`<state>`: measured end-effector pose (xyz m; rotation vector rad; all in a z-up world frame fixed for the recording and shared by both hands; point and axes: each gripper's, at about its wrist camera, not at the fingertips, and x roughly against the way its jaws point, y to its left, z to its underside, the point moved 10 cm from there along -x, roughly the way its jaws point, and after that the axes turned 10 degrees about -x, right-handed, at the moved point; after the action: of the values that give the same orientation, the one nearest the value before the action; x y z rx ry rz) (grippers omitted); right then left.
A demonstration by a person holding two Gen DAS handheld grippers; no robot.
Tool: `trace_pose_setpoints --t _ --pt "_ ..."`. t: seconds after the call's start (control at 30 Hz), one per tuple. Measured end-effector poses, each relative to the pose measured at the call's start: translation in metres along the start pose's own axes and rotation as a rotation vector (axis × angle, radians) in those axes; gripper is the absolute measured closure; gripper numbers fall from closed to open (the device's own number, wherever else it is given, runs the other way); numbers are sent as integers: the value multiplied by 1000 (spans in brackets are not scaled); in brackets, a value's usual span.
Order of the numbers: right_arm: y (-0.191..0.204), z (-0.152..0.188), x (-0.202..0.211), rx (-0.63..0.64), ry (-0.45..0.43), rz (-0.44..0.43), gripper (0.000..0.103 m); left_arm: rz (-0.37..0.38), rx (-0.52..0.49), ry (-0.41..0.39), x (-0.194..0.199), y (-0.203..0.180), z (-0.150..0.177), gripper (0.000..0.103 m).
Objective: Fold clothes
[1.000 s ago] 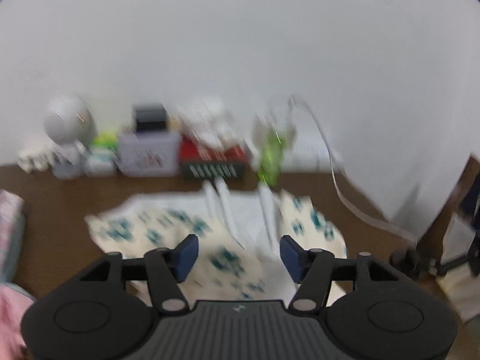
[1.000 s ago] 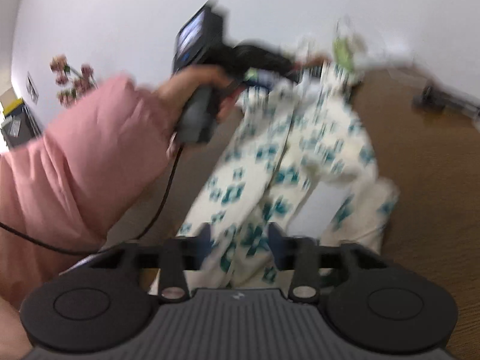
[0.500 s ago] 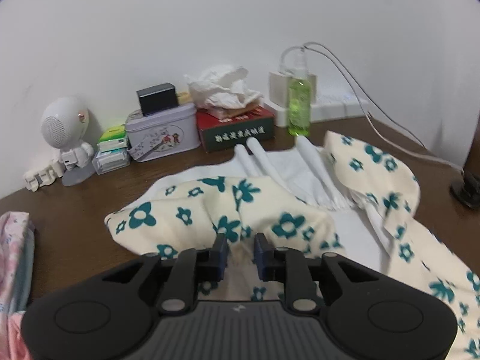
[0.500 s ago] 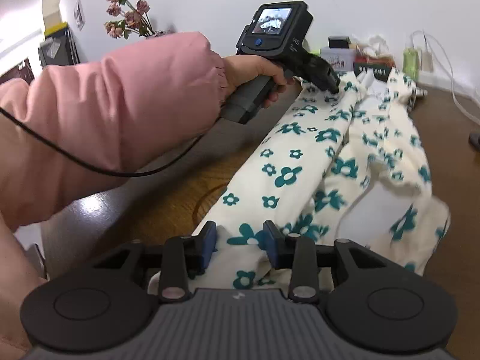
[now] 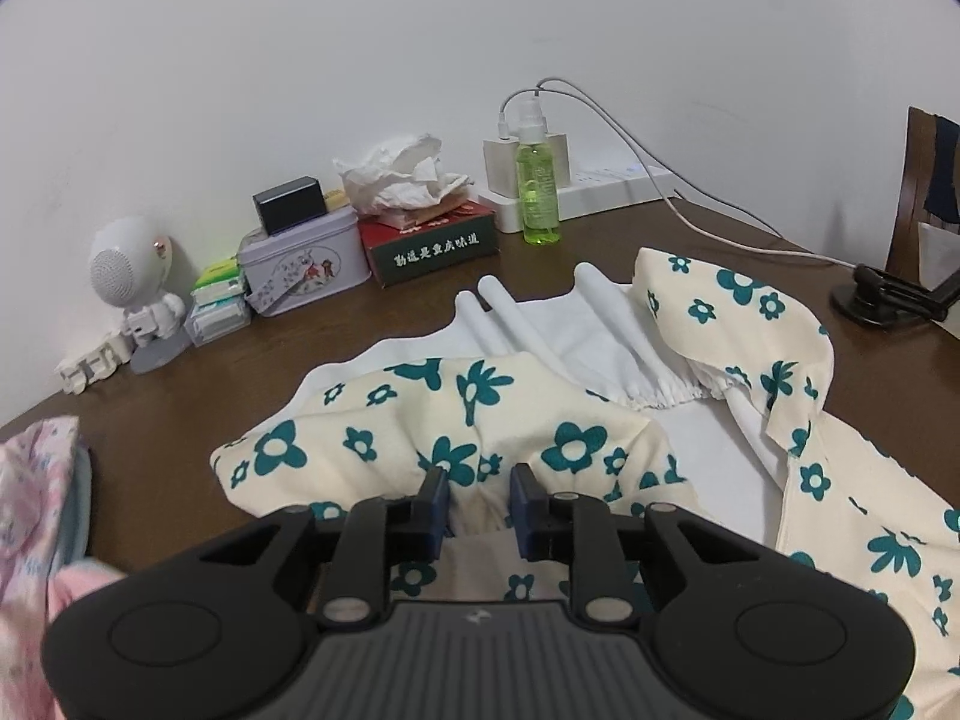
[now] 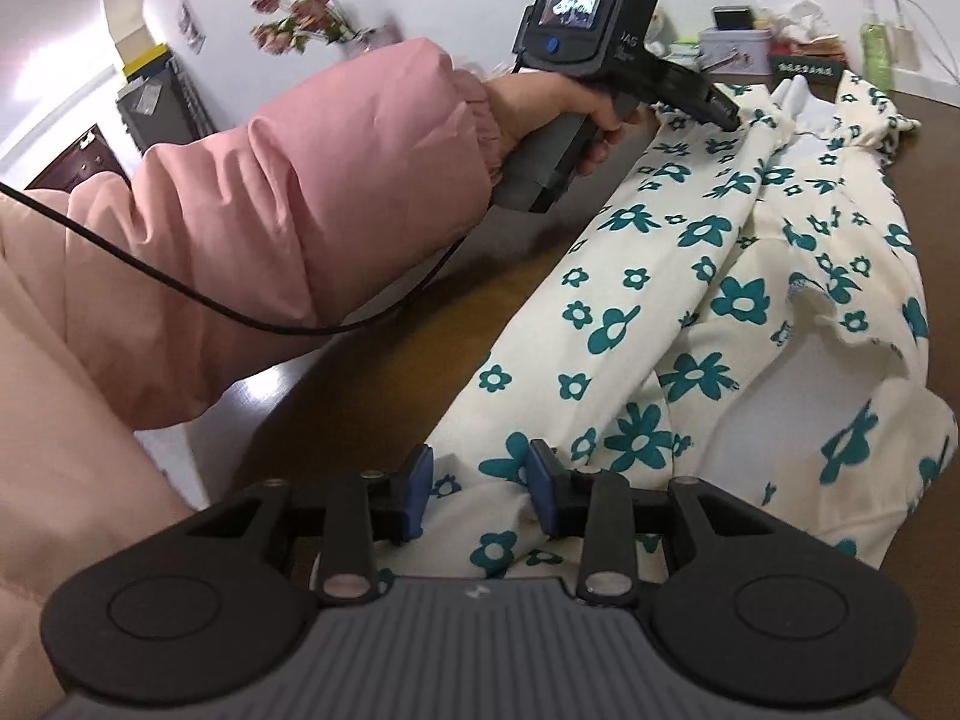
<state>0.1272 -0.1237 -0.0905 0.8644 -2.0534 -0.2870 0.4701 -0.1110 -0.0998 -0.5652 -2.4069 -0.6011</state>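
Observation:
A cream floral garment with teal flowers and a white lining lies crumpled on the brown table. My left gripper is shut on a raised fold at its near edge, with cloth bunched between the blue pads. In the right wrist view the garment stretches away along the table. My right gripper is shut on its near end. At the far end a hand in a pink sleeve holds the left gripper down on the cloth.
Along the wall stand a white robot-shaped speaker, a grey tin, a red tissue box, a green bottle and a power strip with cables. A black clamp base sits at right. Pink clothing lies at left.
My left gripper has dropped toward the table and its jaws have shut on a fold of the garment. My right gripper has narrowed onto the garment's near end and swung sideways.

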Motion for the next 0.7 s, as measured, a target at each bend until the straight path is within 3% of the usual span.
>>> trace_pose_setpoints --t 0.07,0.13,0.2,0.23,0.27,0.3,0.37,0.4,0.57,0.7 --pt "4 4 2 7 -3 8 68 -2 27 5 4 1 3 82" --pt "7 5 5 14 -14 21 67 6 69 22 10 3 0 75" --pt "10 4 12 11 -38 22 60 25 123 -25 30 8 -8 49" --pt "12 3 17 2 -59 14 52 34 150 -49 40 10 -13 38" --pt "14 1 22 -6 -80 7 37 35 173 -83 52 14 -17 14" --pt "16 -2 31 -12 -114 -2 28 20 188 -138 70 19 -22 1" --pt "19 -8 49 -15 -192 0 3 10 212 -223 105 23 -29 0" --pt "20 -11 57 -18 -222 6 0 21 222 -235 119 21 -30 0" --pt "13 -17 80 -90 -325 50 0 89 253 -234 180 -2 -14 0" --pt "1 -6 94 -166 -375 101 0 110 220 -174 212 -34 22 0"
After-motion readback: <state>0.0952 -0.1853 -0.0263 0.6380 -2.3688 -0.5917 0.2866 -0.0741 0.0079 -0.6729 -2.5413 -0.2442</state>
